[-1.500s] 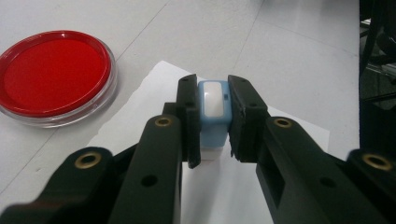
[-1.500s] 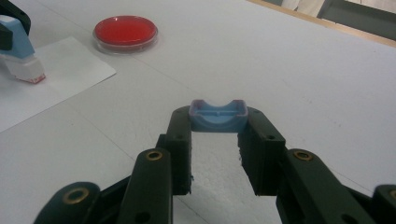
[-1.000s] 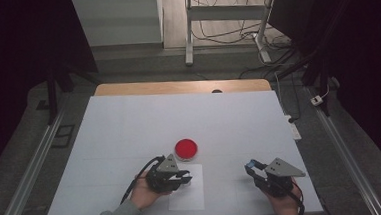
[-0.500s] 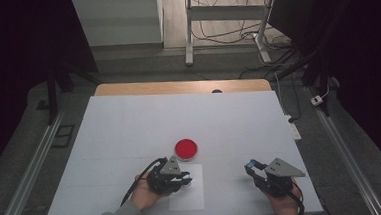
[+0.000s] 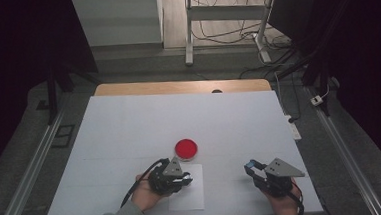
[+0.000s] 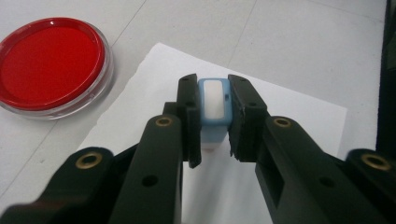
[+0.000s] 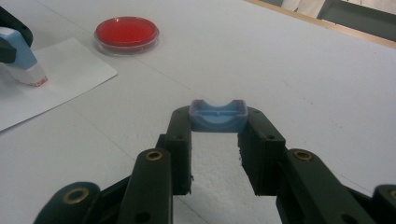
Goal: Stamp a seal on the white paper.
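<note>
My left gripper (image 5: pixel 183 180) is clamped on a small light-blue plastic stamp with a white top label (image 6: pixel 214 109). It stands upright, and its red-edged base sits on the white sheet of paper (image 5: pixel 191 197) at the near edge of the table. In the right gripper view the stamp (image 7: pixel 21 60) shows at far left, white lower body down on the sheet; I can't tell how hard it presses.

My right gripper (image 5: pixel 253 170) is clamped on a light-blue plastic cap with a scooped-out rim (image 7: pixel 217 115), pinched at the jaw tips. It hovers over the white tabletop (image 5: pixel 129 126), to the right of the paper and well apart from it. I can't tell if the cap touches the table.

The round clear-rimmed dish of red ink (image 5: pixel 186 148) sits just beyond the far edge of the paper, near my left gripper. In the left gripper view the dish (image 6: pixel 49 65) lies up-left of the stamp, not touching it or the jaws.
</note>
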